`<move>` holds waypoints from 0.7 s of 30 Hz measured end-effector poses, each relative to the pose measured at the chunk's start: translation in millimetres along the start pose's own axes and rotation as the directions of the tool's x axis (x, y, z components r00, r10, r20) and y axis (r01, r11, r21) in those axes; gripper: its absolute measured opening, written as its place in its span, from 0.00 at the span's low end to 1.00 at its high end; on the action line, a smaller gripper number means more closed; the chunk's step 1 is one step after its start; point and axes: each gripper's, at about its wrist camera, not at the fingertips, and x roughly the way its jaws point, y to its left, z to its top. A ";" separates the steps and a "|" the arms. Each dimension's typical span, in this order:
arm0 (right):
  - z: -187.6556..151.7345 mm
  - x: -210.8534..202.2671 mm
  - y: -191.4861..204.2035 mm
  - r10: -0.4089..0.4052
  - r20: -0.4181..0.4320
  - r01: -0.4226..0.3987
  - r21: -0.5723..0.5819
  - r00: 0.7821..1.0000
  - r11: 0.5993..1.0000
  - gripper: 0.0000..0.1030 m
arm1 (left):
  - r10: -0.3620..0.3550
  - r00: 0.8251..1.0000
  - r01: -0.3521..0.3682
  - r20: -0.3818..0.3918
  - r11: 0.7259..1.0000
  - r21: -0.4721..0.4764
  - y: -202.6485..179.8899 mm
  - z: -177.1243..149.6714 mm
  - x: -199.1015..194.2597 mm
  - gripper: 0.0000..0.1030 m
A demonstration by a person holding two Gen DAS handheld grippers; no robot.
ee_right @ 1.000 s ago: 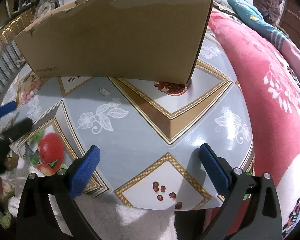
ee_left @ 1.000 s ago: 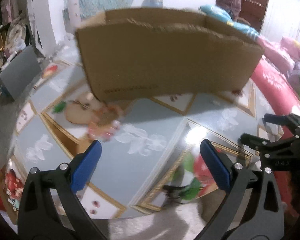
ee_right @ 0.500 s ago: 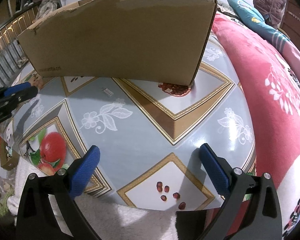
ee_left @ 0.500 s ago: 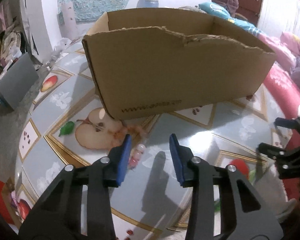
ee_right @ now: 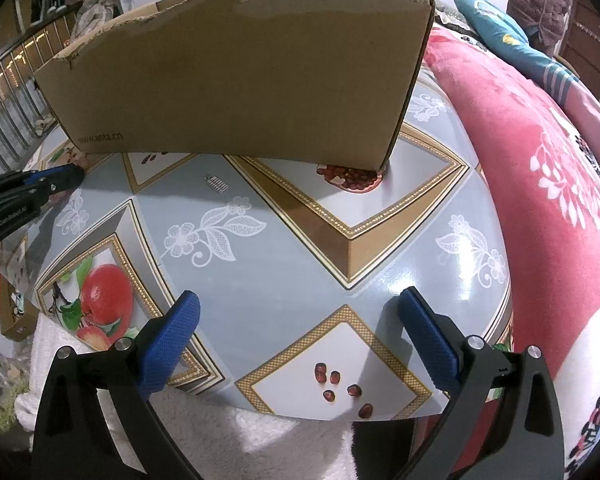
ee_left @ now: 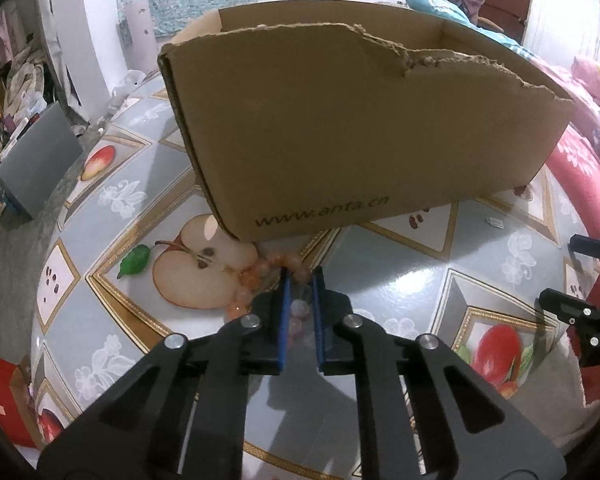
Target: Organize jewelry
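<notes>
Progress: early days, I'd say. The bead bracelet [ee_left: 260, 280] is only just being picked up off the table [ee_left: 380, 264], and I can't see inside the cardboard box [ee_left: 360, 128], so no idea if any jewelry is in there yet.
Left gripper: the left gripper [ee_left: 299, 280] has its blue pads nearly together, pinching a few beads on the near side of the loop. Looks like a grasp, though the beads sit on the table, not lifted.
Right gripper: the right gripper [ee_right: 298, 320] is spread wide with nothing in it, hanging over the table edge at about 6 o'clock in its own view.
Bracelet spot: just in front of the box's near corner, touching or almost touching its base, at roughly 6 o'clock from the printed web address, lying partly over the apple picture [ee_left: 196, 272].
Bracelet direction: the loop lies flat; its long axis seems to run from about 1 o'clock down to 7 o'clock, but the fingers hide part of it.
What's left: lift it, carry it over the torn wall, drop it in the box, my guess anyway.
</notes>
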 end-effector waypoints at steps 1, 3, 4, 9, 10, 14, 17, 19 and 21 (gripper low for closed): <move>0.1 0.0 -0.4 0.001 0.000 -0.001 0.001 1.000 1.000 0.94 | -0.019 1.000 0.019 -0.003 1.000 -0.006 -1.0 -1.0 -0.8 0.08; 0.0 0.1 -0.1 0.000 0.002 0.000 0.000 1.000 1.000 0.94 | -0.042 0.999 0.042 -0.006 0.999 -0.006 -2.9 -4.4 -4.5 0.08; 0.3 0.0 -0.3 -0.002 0.004 0.002 -0.001 1.000 1.000 0.94 | -0.046 0.999 0.046 -0.008 0.999 0.001 -6.1 -6.1 -5.9 0.08; -3.2 -0.9 -0.4 0.002 0.020 -0.002 -0.004 1.000 1.000 0.94 | -0.066 0.998 0.066 -0.014 0.998 0.008 -15.1 -12.4 -11.3 0.08; -3.4 -1.1 -0.5 0.005 0.022 -0.004 -0.009 1.000 1.000 0.94 | -0.066 0.998 0.067 -0.013 0.998 0.007 -15.3 -12.8 -11.8 0.08; -4.6 -2.2 -1.0 0.015 0.018 -0.015 -0.019 1.000 1.000 0.94 | -0.066 0.998 0.066 -0.010 0.998 -0.001 -14.0 -13.6 -13.0 0.08; -4.0 -3.5 1.4 0.027 -0.003 -0.027 -0.036 1.000 0.999 0.94 | -0.066 0.998 0.066 -0.009 0.998 -0.002 -20.9 -15.3 -11.8 0.08; -3.0 -6.6 2.5 0.063 -0.002 -0.063 -0.032 0.998 0.997 0.94 | -0.066 0.998 0.065 -0.008 0.998 -0.002 -20.9 -15.6 -11.8 0.08; -2.1 -11.3 2.2 0.099 0.020 -0.099 -0.021 0.995 0.995 0.94 | -0.065 0.998 0.065 -0.006 0.998 -0.002 -22.1 -15.9 -11.9 0.08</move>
